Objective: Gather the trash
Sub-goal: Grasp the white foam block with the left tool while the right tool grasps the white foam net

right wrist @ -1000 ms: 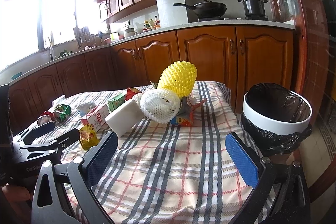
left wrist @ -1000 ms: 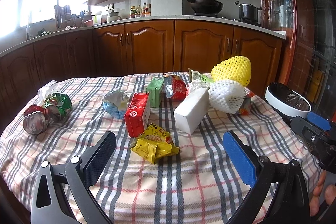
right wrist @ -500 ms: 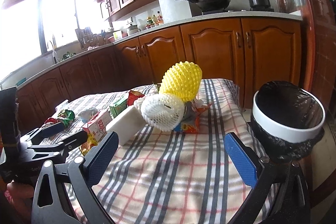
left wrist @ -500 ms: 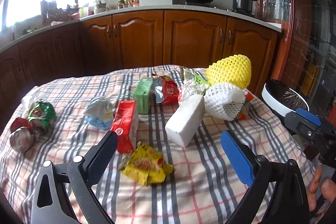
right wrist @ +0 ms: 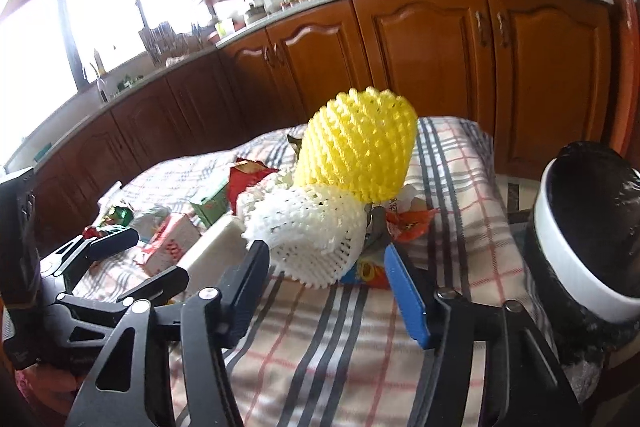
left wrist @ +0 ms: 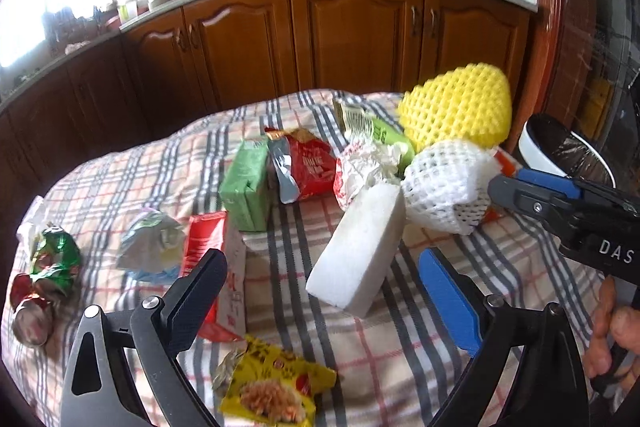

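The first pick is judged to be in hand. Nearest, the right gripper (right wrist: 326, 279) is seen with its jaws just narrowed about the white foam net (right wrist: 308, 235) at twelve o'clock, nothing yet pinched; a firmer close is called for next. The left gripper (left wrist: 320, 299) is held wide and empty before the white block (left wrist: 356, 247). Farther off, the lined bin (right wrist: 588, 243) is shown at three o'clock. Only in the left view are the crushed cans (left wrist: 44, 283) shown, at nine o'clock.
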A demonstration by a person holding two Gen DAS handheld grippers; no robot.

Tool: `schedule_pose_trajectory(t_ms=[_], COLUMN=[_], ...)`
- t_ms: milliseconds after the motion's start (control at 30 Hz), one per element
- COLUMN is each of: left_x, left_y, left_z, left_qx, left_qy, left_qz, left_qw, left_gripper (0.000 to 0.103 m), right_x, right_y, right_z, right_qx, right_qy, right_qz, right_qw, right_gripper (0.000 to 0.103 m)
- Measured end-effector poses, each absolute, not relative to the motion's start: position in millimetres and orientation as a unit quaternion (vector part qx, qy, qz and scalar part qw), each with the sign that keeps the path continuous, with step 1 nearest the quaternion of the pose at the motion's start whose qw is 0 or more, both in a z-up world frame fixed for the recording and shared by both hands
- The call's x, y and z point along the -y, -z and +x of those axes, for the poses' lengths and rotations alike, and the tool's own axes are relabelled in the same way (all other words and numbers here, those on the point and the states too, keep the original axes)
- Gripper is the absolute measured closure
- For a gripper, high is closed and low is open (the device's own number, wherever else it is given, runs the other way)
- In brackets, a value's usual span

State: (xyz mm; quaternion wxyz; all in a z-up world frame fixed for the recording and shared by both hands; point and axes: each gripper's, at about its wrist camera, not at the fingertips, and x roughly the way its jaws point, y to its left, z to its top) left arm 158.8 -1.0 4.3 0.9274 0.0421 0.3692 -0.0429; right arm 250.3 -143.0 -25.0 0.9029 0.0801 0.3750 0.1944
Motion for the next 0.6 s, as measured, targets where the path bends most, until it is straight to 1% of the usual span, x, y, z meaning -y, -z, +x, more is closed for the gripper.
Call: schedule_pose_trajectory(t_ms=[100,133,167,200,233,267,300,333,367,600], left_x=[1,2,3,4,4,5,5,4,2,-8], left_y=[0,0,1,2,3,3,2,3,1,-16], left_z=[171,174,174,177,178,179,179,180,179,159], left_qx=[-0.384,-0.386,-0.388,-0.391,-0.393,-0.394,-0.397,-0.4,-0.398,-0.374], left_qy=[0.047,0.05,0.054,0.06,0.066,0.071,0.078,0.087,0.092,0.11], left_qz=[0.041,0.042,0.042,0.043,0.042,0.039,0.035,0.027,0.019,-0.004], left_qw=[0.921,0.92,0.919,0.918,0.916,0.916,0.914,0.912,0.913,0.921], left_gripper=[0.007,0.012,0.016,0.027,0.039,0.048,0.069,0.07,0.07,0.072], right_x=[139,137,137,136,135,135,135,135,135,147], right_y=[31,34,35,36,38,38,37,36,32,12], right_z=[260,264,267,269,270,270,268,266,262,228], right_qx=[-0.385,-0.388,-0.391,-0.394,-0.396,-0.398,-0.396,-0.392,-0.388,-0.364], right_qy=[-0.198,-0.199,-0.199,-0.202,-0.206,-0.21,-0.214,-0.218,-0.222,-0.244], right_qz=[0.082,0.081,0.08,0.081,0.083,0.085,0.086,0.087,0.086,0.098], right_qw=[0.898,0.896,0.895,0.893,0.891,0.889,0.889,0.89,0.89,0.893], right_gripper=[0.05,0.053,0.059,0.063,0.077,0.085,0.085,0.088,0.089,0.09])
